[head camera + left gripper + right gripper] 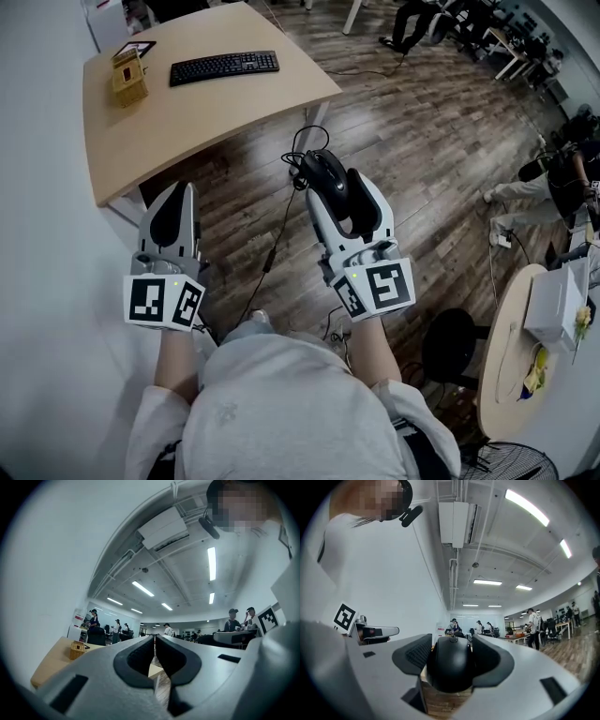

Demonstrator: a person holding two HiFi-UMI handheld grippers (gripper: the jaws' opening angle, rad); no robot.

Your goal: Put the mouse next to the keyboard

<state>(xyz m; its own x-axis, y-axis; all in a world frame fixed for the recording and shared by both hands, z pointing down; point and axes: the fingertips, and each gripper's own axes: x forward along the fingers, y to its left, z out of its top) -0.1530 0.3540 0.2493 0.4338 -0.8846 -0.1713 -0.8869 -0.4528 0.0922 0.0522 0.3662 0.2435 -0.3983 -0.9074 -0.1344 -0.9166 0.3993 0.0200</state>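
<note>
A black wired mouse [329,175] is held in my right gripper [336,192], above the wood floor in front of the table; its cable [277,242] hangs down. In the right gripper view the mouse [451,665] fills the gap between both pads, which press its sides. The black keyboard [225,67] lies on the light wooden table [187,122] far ahead. My left gripper [173,217] is held low at the left with its jaws together and nothing between them; its dark pads [138,660] meet at the tips.
A small wicker basket [128,79] and a phone or tablet [136,48] sit at the table's left end. A round table [511,352] with a white box stands at the right. A black stool [455,342] is near my right side. People sit at far desks.
</note>
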